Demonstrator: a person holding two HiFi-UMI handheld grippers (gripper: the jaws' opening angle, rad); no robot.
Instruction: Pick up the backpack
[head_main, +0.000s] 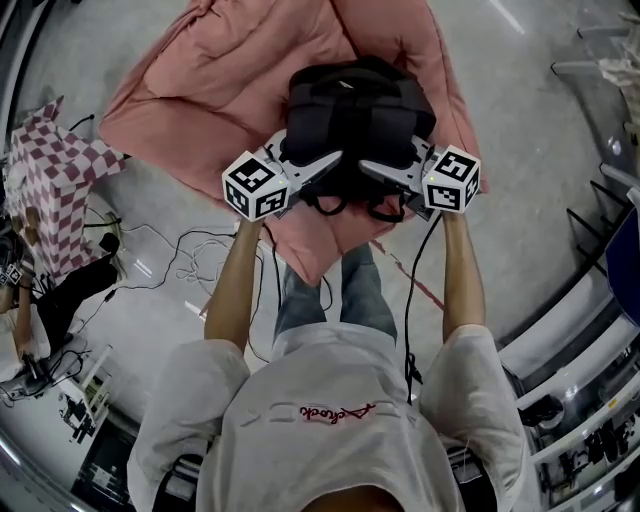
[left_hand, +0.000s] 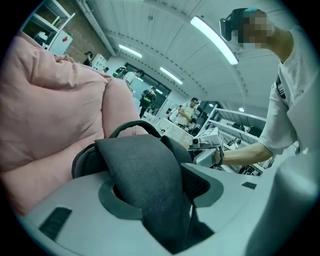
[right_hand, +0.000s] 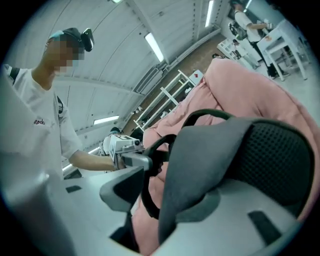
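A black backpack (head_main: 355, 110) lies on a pink quilt (head_main: 200, 90) on the floor. Both grippers reach into its near side, where the shoulder straps hang. My left gripper (head_main: 322, 165) has a wide grey shoulder strap (left_hand: 145, 175) across its jaws, and both pads touch it. My right gripper (head_main: 375, 172) has the other strap (right_hand: 200, 160) resting against its right-hand jaw. Its left-hand jaw stands apart from the strap, with pink quilt (right_hand: 240, 85) and a thin black loop (right_hand: 150, 165) showing in the gap.
A pink-and-white checkered cloth (head_main: 50, 190) sits at the left by a seated person (head_main: 40, 300). Cables (head_main: 190, 260) trail over the grey floor beside my legs. Metal racks (head_main: 600, 200) and benches line the right side. Other people stand in the background of the left gripper view.
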